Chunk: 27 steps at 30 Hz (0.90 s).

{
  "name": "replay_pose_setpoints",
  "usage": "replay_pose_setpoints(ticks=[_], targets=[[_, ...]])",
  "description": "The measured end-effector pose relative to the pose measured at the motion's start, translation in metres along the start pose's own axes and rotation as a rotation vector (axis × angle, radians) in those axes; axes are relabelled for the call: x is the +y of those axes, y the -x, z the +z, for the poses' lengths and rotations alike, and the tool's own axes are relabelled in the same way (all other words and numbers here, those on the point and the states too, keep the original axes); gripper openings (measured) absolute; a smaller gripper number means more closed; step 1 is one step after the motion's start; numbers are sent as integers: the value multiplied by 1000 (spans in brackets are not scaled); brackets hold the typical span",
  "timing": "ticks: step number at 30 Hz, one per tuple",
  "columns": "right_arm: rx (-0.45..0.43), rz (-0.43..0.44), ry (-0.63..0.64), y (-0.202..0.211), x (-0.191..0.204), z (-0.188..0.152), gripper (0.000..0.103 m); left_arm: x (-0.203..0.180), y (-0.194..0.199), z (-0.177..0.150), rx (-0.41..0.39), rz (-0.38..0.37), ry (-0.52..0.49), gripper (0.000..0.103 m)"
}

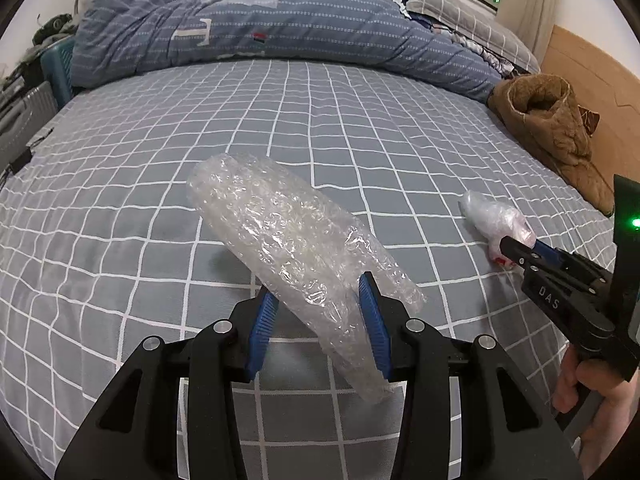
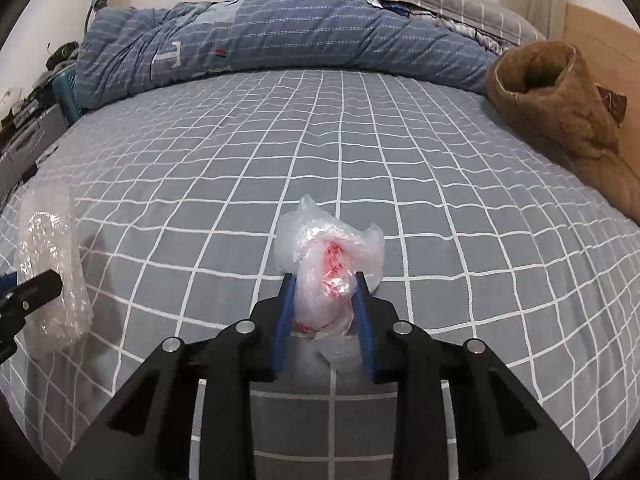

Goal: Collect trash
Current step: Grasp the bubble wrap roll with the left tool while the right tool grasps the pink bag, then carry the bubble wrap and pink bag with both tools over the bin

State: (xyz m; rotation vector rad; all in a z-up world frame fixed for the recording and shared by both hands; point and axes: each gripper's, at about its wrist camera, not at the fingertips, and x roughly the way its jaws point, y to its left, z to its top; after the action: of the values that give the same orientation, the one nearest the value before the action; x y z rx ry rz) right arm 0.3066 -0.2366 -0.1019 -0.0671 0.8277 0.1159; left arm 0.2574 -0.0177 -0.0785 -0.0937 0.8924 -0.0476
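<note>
My left gripper is shut on a long roll of clear bubble wrap, held above the grey checked bed sheet. The roll sticks out forward and left between the blue pads. My right gripper is shut on a crumpled clear plastic bag with red print, just above the sheet. In the left wrist view the right gripper and its bag are at the right. In the right wrist view the bubble wrap and a left finger are at the far left.
A blue striped duvet lies bunched along the far side of the bed. A brown fleece garment lies at the right edge by a wooden headboard. Grey checked pillows are at the back right. Cluttered furniture stands left of the bed.
</note>
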Motion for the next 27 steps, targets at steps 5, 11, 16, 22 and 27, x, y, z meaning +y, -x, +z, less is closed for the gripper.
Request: replay_pose_setpoints(ticks=[5,11,16,22,27], targets=[[-1,7,-17,9,-2,0,27,-4,1,-1,-3,0,-9,41],[0,2,-11,20,2,-1,27,-4,3,-1,1,0,-14,41],[-8,-6,14,35,11,-4,27,-3,9,-4,-5,14,-15,41],[-26,-22,32,54,15,-5,27,-2,21,-6,-15,27,-16,41],[-35,-38,35,70,16,-7,27,-5,32,-9,-20,26,-23,41]])
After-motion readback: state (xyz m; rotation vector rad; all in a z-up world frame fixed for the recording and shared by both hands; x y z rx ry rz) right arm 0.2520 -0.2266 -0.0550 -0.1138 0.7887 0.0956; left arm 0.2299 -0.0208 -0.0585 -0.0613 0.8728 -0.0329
